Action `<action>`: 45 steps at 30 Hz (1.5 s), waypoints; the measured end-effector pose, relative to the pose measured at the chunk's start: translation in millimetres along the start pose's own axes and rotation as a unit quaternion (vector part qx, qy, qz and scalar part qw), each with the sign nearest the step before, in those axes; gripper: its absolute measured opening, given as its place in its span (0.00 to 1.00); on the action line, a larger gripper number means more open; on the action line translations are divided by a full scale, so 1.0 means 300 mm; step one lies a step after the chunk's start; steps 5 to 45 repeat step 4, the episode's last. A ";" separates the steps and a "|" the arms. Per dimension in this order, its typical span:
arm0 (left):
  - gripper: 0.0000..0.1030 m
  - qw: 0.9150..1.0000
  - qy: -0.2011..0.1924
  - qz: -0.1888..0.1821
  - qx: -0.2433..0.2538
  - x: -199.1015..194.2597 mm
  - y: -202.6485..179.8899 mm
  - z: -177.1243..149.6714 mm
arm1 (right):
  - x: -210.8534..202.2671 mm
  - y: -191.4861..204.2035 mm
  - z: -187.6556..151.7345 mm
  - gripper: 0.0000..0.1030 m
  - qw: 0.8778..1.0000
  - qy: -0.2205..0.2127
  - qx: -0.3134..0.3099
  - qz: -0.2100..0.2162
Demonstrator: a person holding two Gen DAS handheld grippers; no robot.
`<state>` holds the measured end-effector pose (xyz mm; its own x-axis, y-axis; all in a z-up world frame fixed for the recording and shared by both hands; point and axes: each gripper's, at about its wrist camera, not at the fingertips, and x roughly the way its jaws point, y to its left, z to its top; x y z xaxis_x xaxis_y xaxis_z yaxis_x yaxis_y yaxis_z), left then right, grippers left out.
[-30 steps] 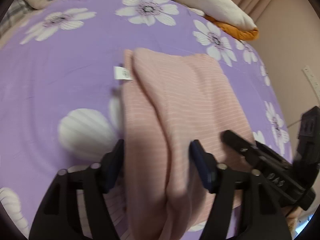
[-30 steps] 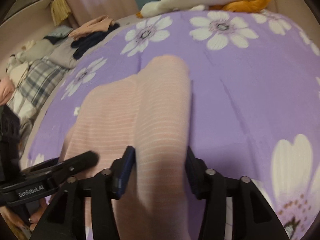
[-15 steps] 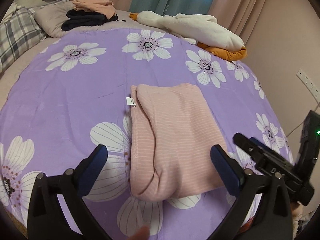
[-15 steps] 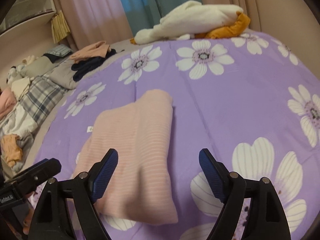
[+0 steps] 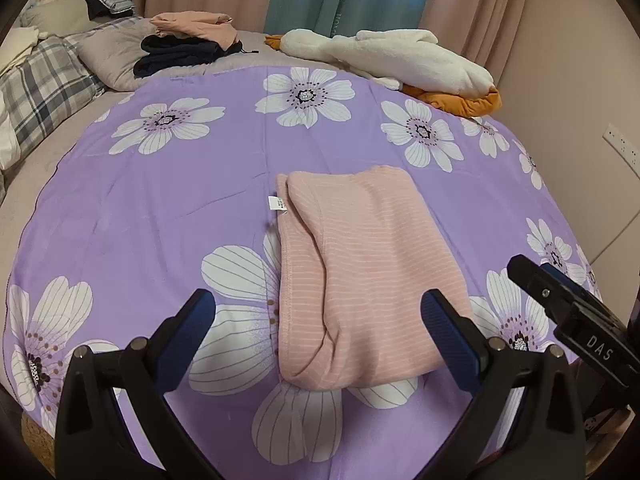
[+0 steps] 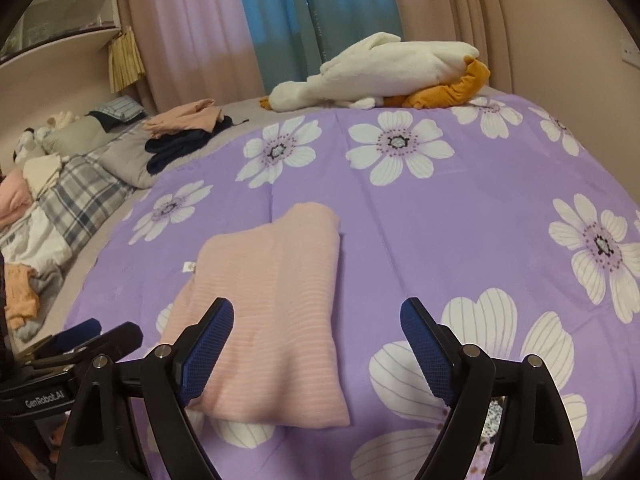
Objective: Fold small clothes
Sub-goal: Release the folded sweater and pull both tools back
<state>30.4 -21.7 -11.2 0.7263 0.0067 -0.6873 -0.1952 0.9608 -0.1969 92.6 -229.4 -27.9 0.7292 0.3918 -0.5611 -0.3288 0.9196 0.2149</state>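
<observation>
A pink striped garment [image 5: 372, 272] lies folded into a neat rectangle on the purple flowered bedspread [image 5: 160, 208], with a small white label [image 5: 276, 203] sticking out at its far left corner. It also shows in the right wrist view [image 6: 272, 312]. My left gripper [image 5: 320, 332] is open and empty, held above the garment's near end. My right gripper [image 6: 318, 344] is open and empty, above the garment's near right edge. The right gripper's body [image 5: 576, 320] shows at the right of the left wrist view, and the left gripper's [image 6: 72, 344] at the left of the right wrist view.
A white and orange plush pile [image 5: 404, 64] lies at the far edge of the bed. Folded pink and dark clothes [image 5: 188, 40] sit on a grey pillow [image 5: 108, 56] at the back left. A plaid blanket [image 6: 76, 200] and loose clothes [image 6: 20, 292] lie left. A wall [image 5: 580, 80] stands right.
Both grippers opened, let go of the folded pink garment and pulled back and up from it. The garment now lies flat on the bedspread.
</observation>
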 end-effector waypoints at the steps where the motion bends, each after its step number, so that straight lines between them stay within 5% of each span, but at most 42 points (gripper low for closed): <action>1: 0.99 1.000 0.000 0.000 0.000 -0.001 0.001 0.001 | -0.004 -0.002 -0.001 0.83 1.000 -0.002 0.001 -0.001; 45: 0.99 1.000 0.003 -0.011 -0.007 -0.011 0.005 0.007 | -0.014 -0.007 0.000 0.83 1.000 -0.006 0.004 -0.008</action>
